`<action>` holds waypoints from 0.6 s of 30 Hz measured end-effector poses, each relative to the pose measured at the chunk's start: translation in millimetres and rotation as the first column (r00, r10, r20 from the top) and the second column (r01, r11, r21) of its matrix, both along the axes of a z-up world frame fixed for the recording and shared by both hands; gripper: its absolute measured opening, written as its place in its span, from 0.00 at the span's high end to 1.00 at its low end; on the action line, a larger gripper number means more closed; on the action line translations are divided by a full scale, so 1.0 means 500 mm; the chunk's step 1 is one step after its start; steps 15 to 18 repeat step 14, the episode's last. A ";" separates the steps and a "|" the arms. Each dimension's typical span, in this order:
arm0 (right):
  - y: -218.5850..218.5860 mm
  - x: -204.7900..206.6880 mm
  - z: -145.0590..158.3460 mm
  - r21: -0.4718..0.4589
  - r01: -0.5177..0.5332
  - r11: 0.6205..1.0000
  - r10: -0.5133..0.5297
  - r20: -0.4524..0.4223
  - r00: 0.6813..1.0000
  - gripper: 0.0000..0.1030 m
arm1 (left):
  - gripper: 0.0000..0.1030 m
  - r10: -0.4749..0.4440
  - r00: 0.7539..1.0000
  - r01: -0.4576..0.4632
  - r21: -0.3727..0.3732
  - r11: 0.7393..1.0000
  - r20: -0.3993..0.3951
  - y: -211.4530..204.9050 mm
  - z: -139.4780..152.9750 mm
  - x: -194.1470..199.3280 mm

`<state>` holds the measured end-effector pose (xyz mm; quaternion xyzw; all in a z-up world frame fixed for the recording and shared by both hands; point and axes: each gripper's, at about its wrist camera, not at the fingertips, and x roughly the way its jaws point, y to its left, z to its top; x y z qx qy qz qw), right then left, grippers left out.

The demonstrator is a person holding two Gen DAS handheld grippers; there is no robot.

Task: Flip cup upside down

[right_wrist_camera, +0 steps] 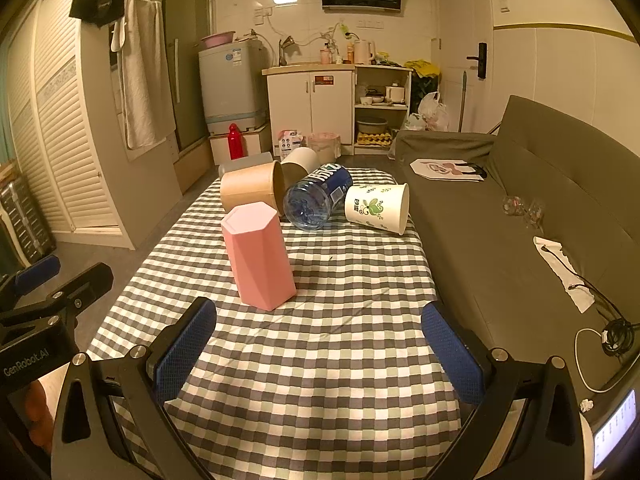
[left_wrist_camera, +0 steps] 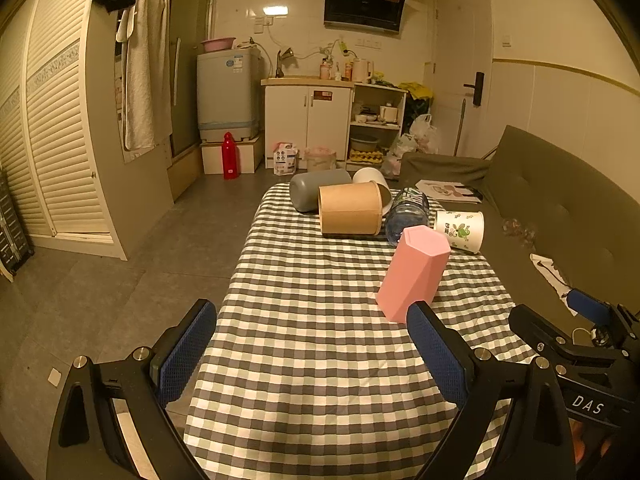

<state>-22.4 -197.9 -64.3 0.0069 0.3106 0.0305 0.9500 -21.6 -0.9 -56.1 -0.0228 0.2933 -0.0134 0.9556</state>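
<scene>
A pink hexagonal cup [left_wrist_camera: 412, 272] stands on the checkered tablecloth [left_wrist_camera: 320, 360] with its closed end on top; it also shows in the right wrist view [right_wrist_camera: 258, 254]. My left gripper [left_wrist_camera: 312, 344] is open and empty, just short of the pink cup, which is ahead to the right. My right gripper [right_wrist_camera: 320, 344] is open and empty, with the pink cup ahead to its left. A white paper cup with a green print [left_wrist_camera: 460, 230] lies on its side behind it, also seen in the right wrist view [right_wrist_camera: 378, 208].
At the table's far end lie a tan cup [left_wrist_camera: 350, 208], a grey cup [left_wrist_camera: 318, 194], a white cup [left_wrist_camera: 370, 178] and a water bottle [left_wrist_camera: 408, 214]. A dark sofa [right_wrist_camera: 520, 208] runs along the right edge. The floor [left_wrist_camera: 120, 280] drops off left.
</scene>
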 end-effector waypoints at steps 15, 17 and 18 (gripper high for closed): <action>0.003 -0.002 -0.001 -0.008 -0.004 1.000 0.004 -0.004 1.000 0.00 | 0.04 0.006 1.000 -0.006 0.017 1.000 -0.001 0.008 -0.004 -0.002; 0.003 -0.002 -0.001 -0.008 -0.004 1.000 0.004 -0.004 1.000 0.00 | 0.04 0.006 1.000 -0.006 0.017 1.000 -0.001 0.008 -0.004 -0.002; 0.003 -0.002 -0.001 -0.008 -0.004 1.000 0.004 -0.004 1.000 0.00 | 0.04 0.006 1.000 -0.006 0.017 1.000 -0.001 0.008 -0.004 -0.002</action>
